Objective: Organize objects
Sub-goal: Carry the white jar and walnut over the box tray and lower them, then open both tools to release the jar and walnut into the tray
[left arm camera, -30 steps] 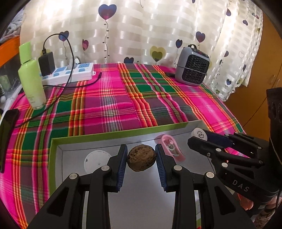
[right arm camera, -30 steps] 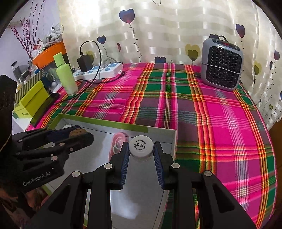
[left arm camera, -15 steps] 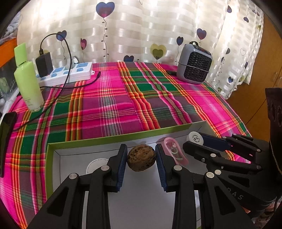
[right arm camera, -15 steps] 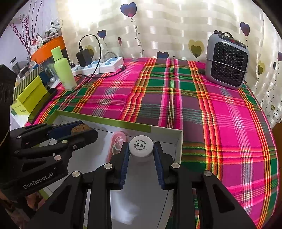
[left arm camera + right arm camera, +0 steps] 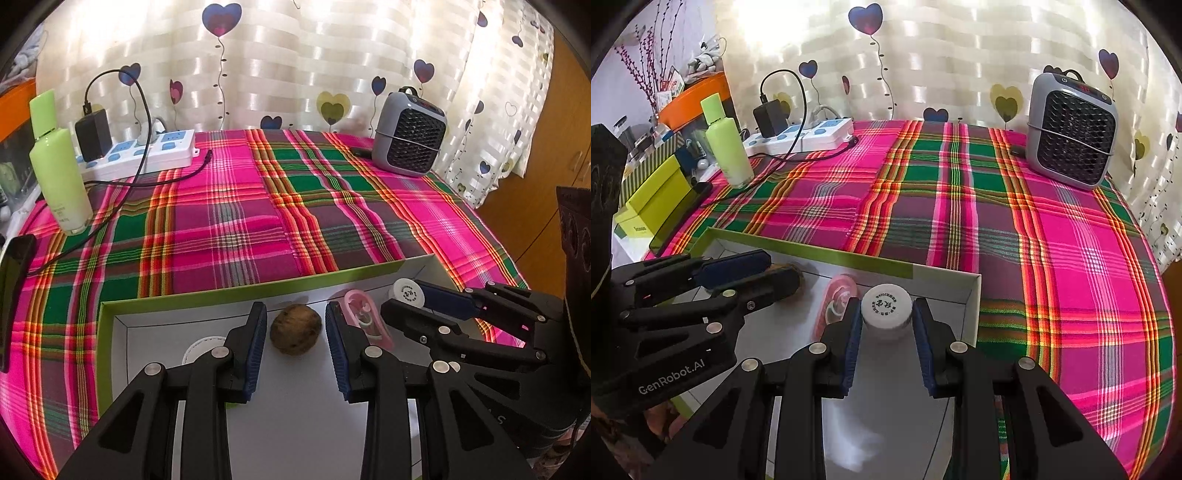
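Two grippers work inside the same shallow white box (image 5: 207, 299), and each is at a different point of its release. The left gripper (image 5: 295, 332) has its jaws parted with a visible gap on both sides of the walnut (image 5: 295, 329), which sits on the box floor between the blue pads, held by nothing. The right gripper (image 5: 886, 321) has its pads pressed against the sides of the white bottle cap (image 5: 885, 306), so the bottle is gripped, close to the box's far right corner; whether its base already touches the floor cannot be told from this angle.

For the left side, a clean exit likely means drawing straight back along the fingers without closing or swinging sideways, since the walnut is round and a brush from either pad could set it rolling. A pink item (image 5: 365, 321) lies just to the right of the left gripper's right finger, and a white round disc (image 5: 201, 347) shows just behind its left finger, so there is little room for sideways drift.

For the right side, lower until the bottle rests, then part the jaws evenly so it is not tipped toward the box wall just ahead.
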A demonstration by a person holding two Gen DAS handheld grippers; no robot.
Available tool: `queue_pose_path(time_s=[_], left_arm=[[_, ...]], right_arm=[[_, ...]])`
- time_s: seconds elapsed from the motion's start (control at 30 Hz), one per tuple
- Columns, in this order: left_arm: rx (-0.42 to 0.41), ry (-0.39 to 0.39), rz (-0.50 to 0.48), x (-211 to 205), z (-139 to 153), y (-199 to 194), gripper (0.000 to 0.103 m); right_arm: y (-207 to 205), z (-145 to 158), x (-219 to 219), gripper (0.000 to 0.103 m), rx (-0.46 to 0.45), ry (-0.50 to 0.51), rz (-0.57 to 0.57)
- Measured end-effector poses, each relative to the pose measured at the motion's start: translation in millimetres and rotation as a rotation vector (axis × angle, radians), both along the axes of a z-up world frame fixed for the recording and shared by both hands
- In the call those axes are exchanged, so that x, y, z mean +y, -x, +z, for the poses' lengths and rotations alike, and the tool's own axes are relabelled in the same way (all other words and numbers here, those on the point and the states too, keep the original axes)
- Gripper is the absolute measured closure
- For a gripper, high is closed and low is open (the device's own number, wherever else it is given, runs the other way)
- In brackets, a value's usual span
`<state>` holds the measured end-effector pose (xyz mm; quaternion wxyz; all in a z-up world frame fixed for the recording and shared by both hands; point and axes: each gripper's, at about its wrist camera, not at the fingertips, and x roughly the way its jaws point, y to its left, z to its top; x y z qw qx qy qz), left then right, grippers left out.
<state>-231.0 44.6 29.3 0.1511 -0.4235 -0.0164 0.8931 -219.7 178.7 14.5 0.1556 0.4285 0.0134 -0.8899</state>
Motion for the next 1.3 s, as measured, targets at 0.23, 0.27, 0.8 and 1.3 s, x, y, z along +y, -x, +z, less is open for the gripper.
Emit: queue_pose_path(time_s=[0.23, 0.27, 0.8, 1.3], left_arm=[[-0.002, 0.001, 0.003, 0, 0, 0, 0.071], [-0.006, 0.000, 0.004, 0, -1, 1, 0.067], [-0.005, -0.003, 0.031, -8, 5, -5, 0.059], [0.047, -0.012, 0.047, -21, 27, -42, 0.056]], right_arm=[[0, 1, 0, 0.074, 0.003, -0.003, -0.007], [0, 1, 0, 0.074, 0.004, -0.002, -0.008], [-7, 7, 2, 0.060, 0.024, 0.002, -0.025], [-44, 23, 4, 0.060, 0.060, 0.012, -0.041]])
